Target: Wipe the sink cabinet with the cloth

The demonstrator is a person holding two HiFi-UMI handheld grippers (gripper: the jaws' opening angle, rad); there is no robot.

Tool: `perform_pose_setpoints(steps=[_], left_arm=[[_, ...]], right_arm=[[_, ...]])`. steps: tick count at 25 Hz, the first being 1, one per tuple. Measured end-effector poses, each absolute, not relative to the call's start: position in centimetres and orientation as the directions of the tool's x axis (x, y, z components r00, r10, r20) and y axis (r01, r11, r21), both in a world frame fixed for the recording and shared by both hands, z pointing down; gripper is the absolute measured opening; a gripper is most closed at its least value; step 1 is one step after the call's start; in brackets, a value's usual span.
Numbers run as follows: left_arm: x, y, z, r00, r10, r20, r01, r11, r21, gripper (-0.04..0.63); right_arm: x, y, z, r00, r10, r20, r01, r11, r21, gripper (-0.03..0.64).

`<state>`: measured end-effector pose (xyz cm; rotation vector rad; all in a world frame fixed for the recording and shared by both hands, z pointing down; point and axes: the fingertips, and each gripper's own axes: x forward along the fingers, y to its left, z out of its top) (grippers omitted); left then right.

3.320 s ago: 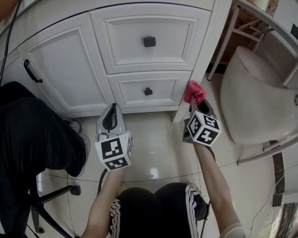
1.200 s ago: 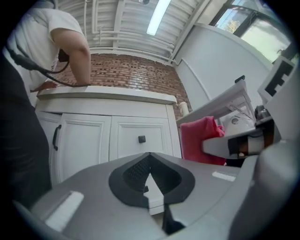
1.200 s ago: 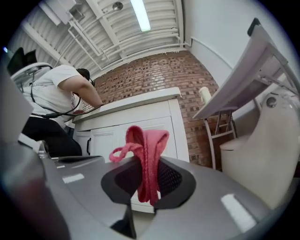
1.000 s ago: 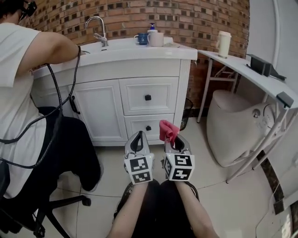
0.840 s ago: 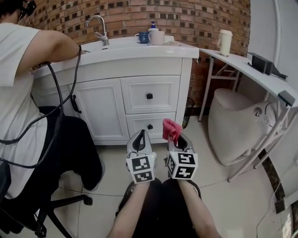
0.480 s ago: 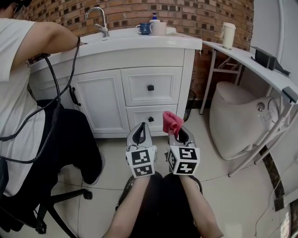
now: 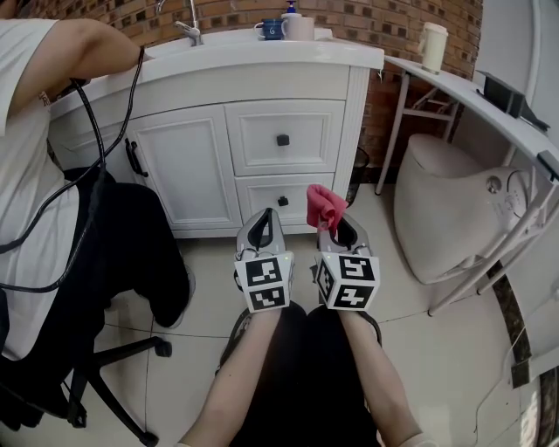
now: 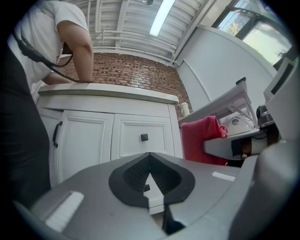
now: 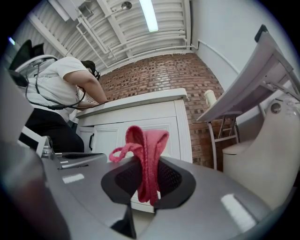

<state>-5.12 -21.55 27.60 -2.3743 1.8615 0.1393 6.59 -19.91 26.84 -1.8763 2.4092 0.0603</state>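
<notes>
The white sink cabinet [image 7: 271,144] stands ahead of me, with two drawers and a door [image 8: 82,147]. My right gripper [image 7: 334,225] is shut on a pink cloth [image 7: 324,205], which sticks up folded between its jaws [image 9: 149,157]. My left gripper [image 7: 262,225] is beside it on the left, shut with nothing in it [image 8: 149,165]. Both grippers hang above the floor, a short way in front of the lower drawer [image 7: 282,200], apart from the cabinet. From the left gripper view the cloth [image 8: 202,139] shows at the right.
A person in a white shirt [image 7: 35,166] sits on an office chair [image 7: 96,367] at the left, arm on the countertop. A toilet [image 7: 445,201] and a slanted white shelf [image 7: 472,92] stand at the right. Cups [image 7: 286,26] and a tap [image 7: 190,26] are on the counter.
My head has risen from looking steeply down at the drawers to seeing the whole cabinet. Both grippers have drawn together at the middle; the cloth stays in the right one.
</notes>
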Motion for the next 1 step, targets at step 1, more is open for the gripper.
perform_pose_setpoints(steps=[1], left_arm=[[-5.06, -21.62, 27.77, 0.240, -0.960, -0.143, -0.971, -0.237, -0.039, 0.015]], right_arm=[[6.57, -19.87, 26.80, -0.244, -0.965, -0.096, -0.969, 0.247, -0.016, 0.060]])
